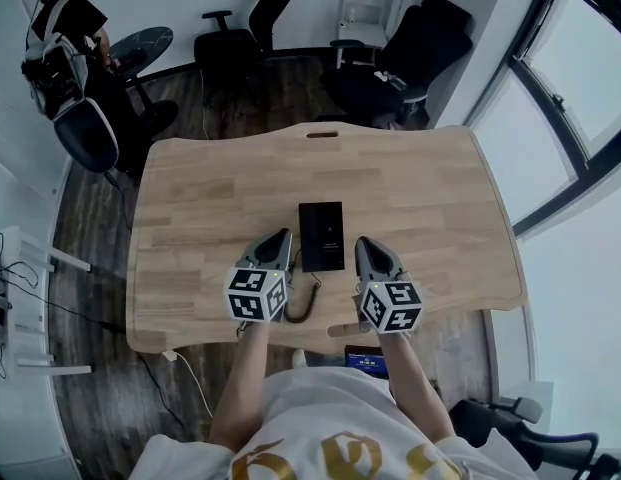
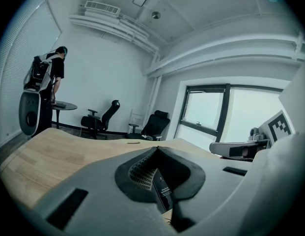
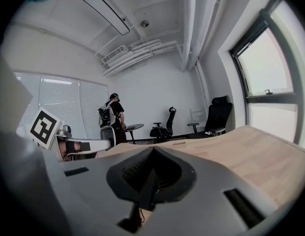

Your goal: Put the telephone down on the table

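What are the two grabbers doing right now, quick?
Left gripper: closed, holding nothing.
Right gripper: closed, holding nothing.

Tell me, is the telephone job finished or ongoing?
Looks done: the black telephone lies flat on the wooden table, its cord trailing to the near edge. In hand: nothing; the left gripper and right gripper flank it, jaws shut and empty. Nothing seems left.

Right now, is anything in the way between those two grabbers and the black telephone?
Nothing visible. The telephone lies flat on the table between the left gripper and right gripper, both shut and empty. Its cord curls toward the near edge.
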{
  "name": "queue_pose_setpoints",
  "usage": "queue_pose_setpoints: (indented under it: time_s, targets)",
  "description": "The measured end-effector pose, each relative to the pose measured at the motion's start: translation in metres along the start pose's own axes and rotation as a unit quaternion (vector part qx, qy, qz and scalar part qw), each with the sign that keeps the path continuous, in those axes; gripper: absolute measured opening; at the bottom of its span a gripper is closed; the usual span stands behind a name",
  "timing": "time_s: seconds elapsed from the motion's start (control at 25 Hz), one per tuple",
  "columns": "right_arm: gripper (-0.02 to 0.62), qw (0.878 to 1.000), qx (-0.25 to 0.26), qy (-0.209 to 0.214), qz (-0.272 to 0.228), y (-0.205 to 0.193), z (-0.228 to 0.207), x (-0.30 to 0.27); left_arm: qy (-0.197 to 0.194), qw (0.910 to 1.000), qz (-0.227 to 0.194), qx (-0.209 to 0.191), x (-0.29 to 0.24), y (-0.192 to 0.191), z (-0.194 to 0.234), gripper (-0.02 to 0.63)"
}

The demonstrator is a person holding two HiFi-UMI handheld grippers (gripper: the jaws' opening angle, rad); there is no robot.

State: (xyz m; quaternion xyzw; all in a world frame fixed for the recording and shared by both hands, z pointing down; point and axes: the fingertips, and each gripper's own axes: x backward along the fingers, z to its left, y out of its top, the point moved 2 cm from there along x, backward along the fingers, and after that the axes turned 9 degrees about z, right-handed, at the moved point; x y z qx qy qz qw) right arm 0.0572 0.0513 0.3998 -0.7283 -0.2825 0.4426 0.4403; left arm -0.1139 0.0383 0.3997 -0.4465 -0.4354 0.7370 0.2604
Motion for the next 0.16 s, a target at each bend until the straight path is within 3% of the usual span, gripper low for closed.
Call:
queue_pose_setpoints:
  time_s: [0.16]
  targets:
    - [0.011,1.000,-0.002,-0.001,0.001,0.0010,-0.0031,-0.0007,0.000,1.0000,0.000,0.003,-0.0015,0.0006,0.0015,0.009]
